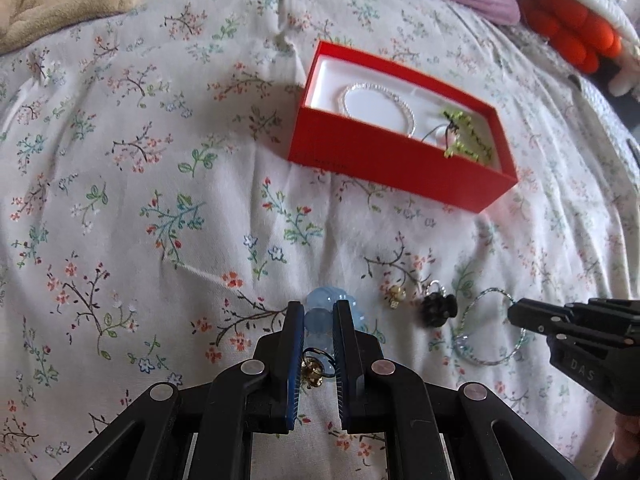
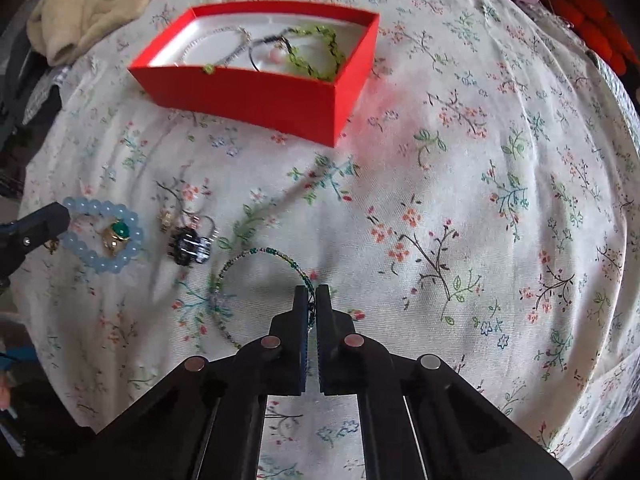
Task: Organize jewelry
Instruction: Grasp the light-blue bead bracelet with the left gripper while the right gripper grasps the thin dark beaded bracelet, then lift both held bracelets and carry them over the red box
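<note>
1. Left gripper [image 1: 316, 312] is clamping the pale blue bead bracelet [image 2: 102, 236], jaws nearly together on its beads.
2. Gold ring with green stone [image 2: 116, 234] is lying inside the blue loop on the floral bedsheet [image 1: 140, 184].
3. Right gripper [image 2: 312, 296] is pinching the thin teal beaded bracelet [image 2: 256, 256], fingers fully closed on its strand.
4. Black hair claw [image 2: 188, 246] is sitting between the two bracelets, small gold piece [image 1: 395, 295] just beside it.
5. Red box [image 1: 400, 160] is sitting open farther up the bed, holding a silver bracelet [image 1: 376, 98] and a green beaded strand [image 2: 316, 48].
</note>
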